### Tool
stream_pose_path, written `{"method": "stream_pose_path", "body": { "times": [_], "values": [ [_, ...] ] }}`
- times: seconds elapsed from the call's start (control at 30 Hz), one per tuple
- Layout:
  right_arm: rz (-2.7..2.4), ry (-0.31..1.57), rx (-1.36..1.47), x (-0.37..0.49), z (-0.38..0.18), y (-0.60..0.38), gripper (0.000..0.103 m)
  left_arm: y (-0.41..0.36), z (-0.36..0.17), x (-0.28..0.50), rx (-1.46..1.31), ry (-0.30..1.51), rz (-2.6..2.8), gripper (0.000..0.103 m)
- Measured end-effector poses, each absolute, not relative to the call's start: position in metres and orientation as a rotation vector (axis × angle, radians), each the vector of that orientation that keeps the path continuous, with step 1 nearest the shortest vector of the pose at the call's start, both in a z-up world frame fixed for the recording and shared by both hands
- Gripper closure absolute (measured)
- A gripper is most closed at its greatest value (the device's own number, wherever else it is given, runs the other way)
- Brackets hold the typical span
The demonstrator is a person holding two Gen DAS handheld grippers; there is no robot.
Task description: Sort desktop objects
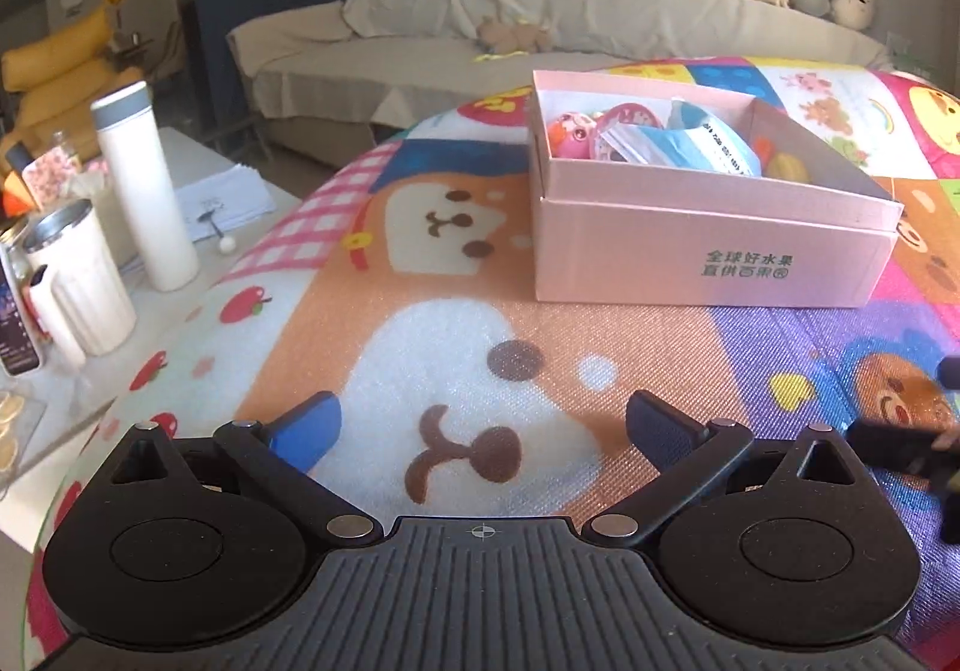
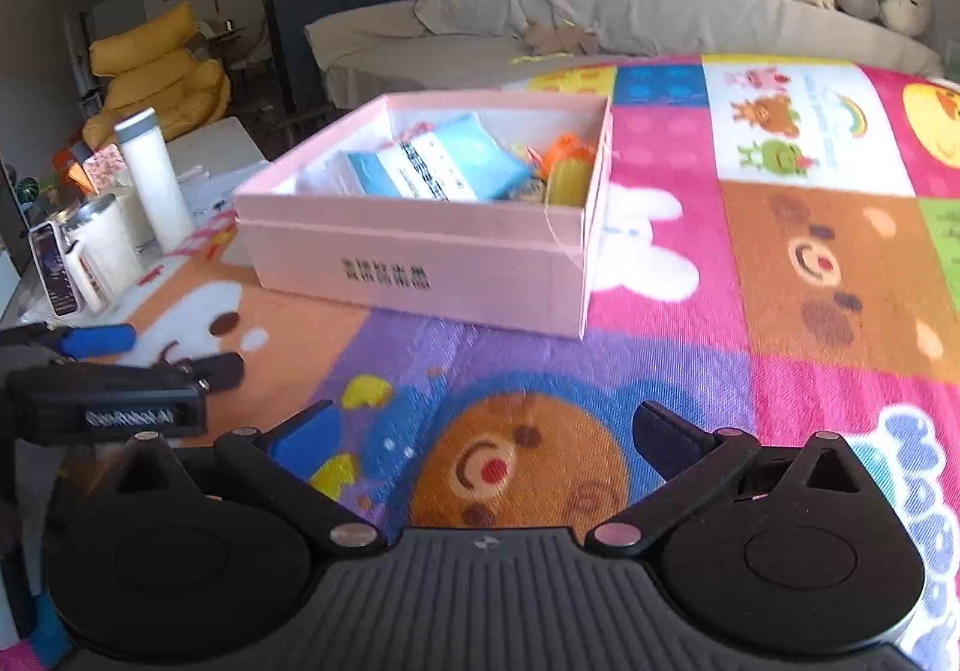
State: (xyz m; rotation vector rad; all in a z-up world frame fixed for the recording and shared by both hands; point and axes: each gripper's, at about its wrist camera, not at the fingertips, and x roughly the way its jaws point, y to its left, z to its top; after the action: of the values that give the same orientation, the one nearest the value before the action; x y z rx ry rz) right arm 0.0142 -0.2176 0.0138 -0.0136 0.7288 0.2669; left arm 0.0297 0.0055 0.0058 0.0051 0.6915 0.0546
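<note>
A pink cardboard box [image 1: 708,245] [image 2: 420,263] stands on a bright cartoon-print cloth [image 1: 420,323] [image 2: 750,275]. It holds a blue and white packet [image 1: 678,143] [image 2: 438,164], pink toys [image 1: 576,131] and orange and yellow pieces [image 2: 567,164]. My left gripper [image 1: 483,428] hovers open over the cloth, short of the box, with nothing between its fingers. My right gripper [image 2: 483,440] is open too, empty, over a bear print in front of the box. The left gripper [image 2: 144,350] also shows at the left edge of the right wrist view.
To the left, a side table [image 1: 198,155] carries a tall white bottle [image 1: 147,191] [image 2: 153,179], a white mug [image 1: 81,275] [image 2: 102,251], papers and small items. A grey sofa [image 1: 540,23] [image 2: 600,11] with plush toys lies behind the table.
</note>
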Motion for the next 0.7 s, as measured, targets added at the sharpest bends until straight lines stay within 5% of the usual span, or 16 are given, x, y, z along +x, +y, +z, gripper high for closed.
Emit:
{"method": "stream_pose_path", "body": {
  "times": [0.7],
  "values": [
    [0.298, 0.689, -0.094, 0.015, -0.001, -0.199, 0.0, 0.003, 0.001, 0.03, 0.015, 0.69, 0.009, 0.0]
  ]
}}
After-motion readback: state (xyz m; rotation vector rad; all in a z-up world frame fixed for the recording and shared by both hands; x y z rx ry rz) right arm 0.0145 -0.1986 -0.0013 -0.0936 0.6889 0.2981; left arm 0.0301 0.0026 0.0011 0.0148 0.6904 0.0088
